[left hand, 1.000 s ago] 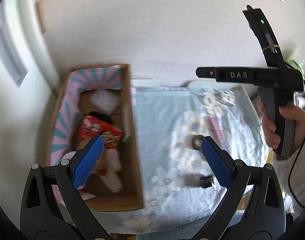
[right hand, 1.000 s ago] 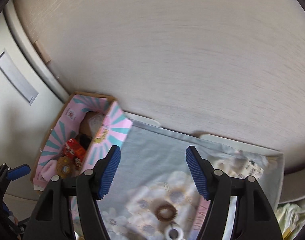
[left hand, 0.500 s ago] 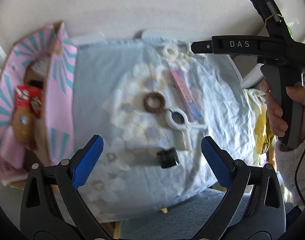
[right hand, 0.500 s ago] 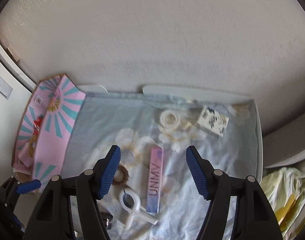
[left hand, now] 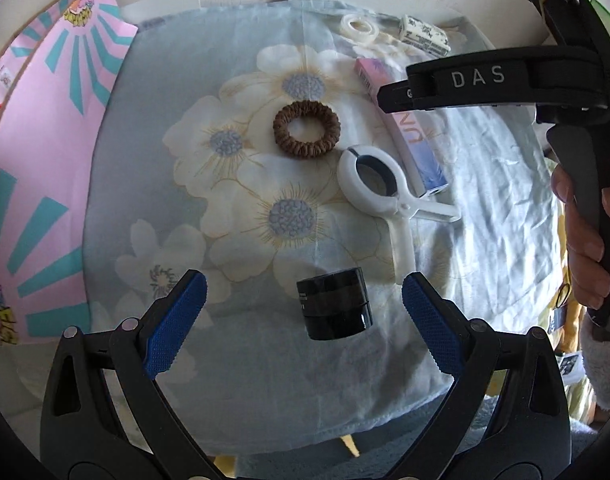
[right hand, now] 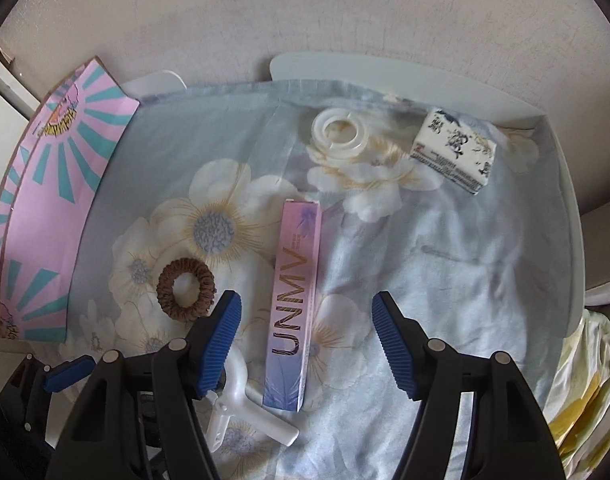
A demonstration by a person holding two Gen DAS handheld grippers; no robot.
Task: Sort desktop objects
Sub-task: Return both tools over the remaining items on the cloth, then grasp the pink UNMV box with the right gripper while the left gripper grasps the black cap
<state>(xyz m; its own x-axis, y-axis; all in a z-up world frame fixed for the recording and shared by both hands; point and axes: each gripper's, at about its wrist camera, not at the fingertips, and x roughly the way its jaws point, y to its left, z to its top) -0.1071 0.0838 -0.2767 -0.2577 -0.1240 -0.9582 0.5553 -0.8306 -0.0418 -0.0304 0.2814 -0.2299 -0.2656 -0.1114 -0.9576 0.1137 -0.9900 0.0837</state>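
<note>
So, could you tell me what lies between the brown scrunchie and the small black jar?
Only bare floral cloth: in the left wrist view nothing sits between the brown scrunchie and the black jar; the white clip lies off to the side.

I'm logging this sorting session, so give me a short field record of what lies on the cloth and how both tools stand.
surface: floral cloth
box: pink box, left edge
centre: brown hair tie; white clip
near left tool: black jar
long item: pink UNMV box, between the right tool's fingers, untouched
far side: white ring; printed small box
left tool: open, empty
right tool: open, empty
</note>
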